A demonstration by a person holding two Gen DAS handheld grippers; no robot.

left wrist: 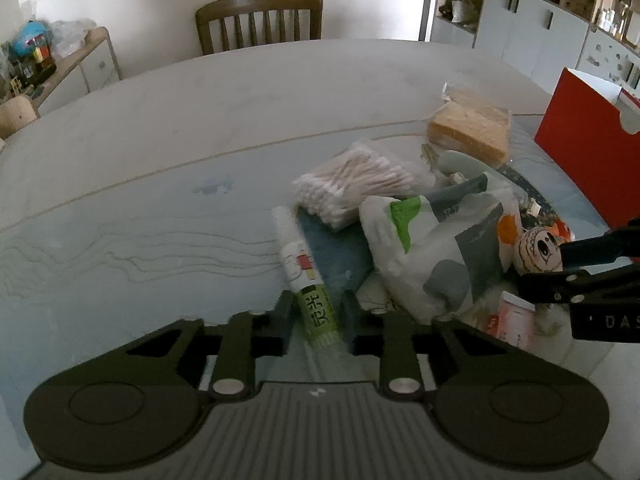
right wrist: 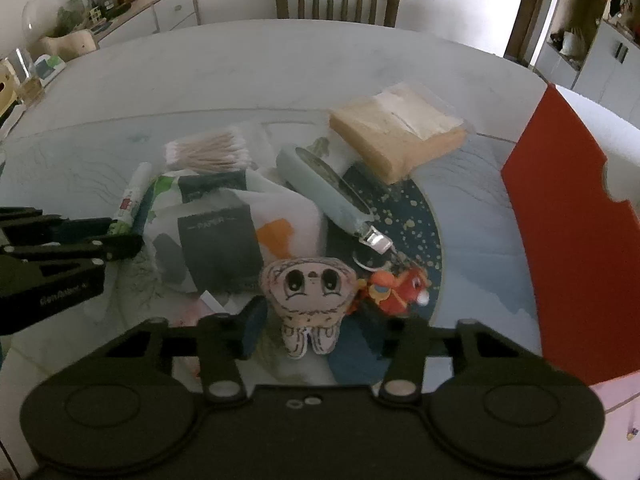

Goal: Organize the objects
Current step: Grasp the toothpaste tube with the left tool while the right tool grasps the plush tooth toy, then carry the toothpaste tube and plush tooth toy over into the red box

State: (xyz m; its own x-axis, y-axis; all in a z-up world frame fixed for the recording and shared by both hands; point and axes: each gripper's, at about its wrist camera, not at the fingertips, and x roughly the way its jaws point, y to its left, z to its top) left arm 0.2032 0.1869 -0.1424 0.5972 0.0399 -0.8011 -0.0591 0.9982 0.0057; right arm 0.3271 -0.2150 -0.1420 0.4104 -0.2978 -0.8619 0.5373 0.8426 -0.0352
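A white and green tube (left wrist: pixel 306 276) lies on the table, its near end between the fingers of my left gripper (left wrist: pixel 316 318), which is open around it; the tube also shows in the right wrist view (right wrist: pixel 130 200). A small plush doll with drawn eyes (right wrist: pixel 308 292) sits between the open fingers of my right gripper (right wrist: pixel 320 332); it also shows in the left wrist view (left wrist: pixel 538 250). A tissue pack (right wrist: pixel 236 232), a bag of cotton swabs (left wrist: pixel 356 184), a pale blue pouch (right wrist: pixel 320 184), a yellow sponge pack (right wrist: pixel 396 132) and an orange toy (right wrist: pixel 396 286) lie in a pile.
A red box (right wrist: pixel 572 216) stands at the right of the pile. A dark blue round mat (right wrist: pixel 416 216) lies under some items. A pink packet (left wrist: pixel 514 320) lies near my right gripper. A wooden chair (left wrist: pixel 260 20) stands behind the table.
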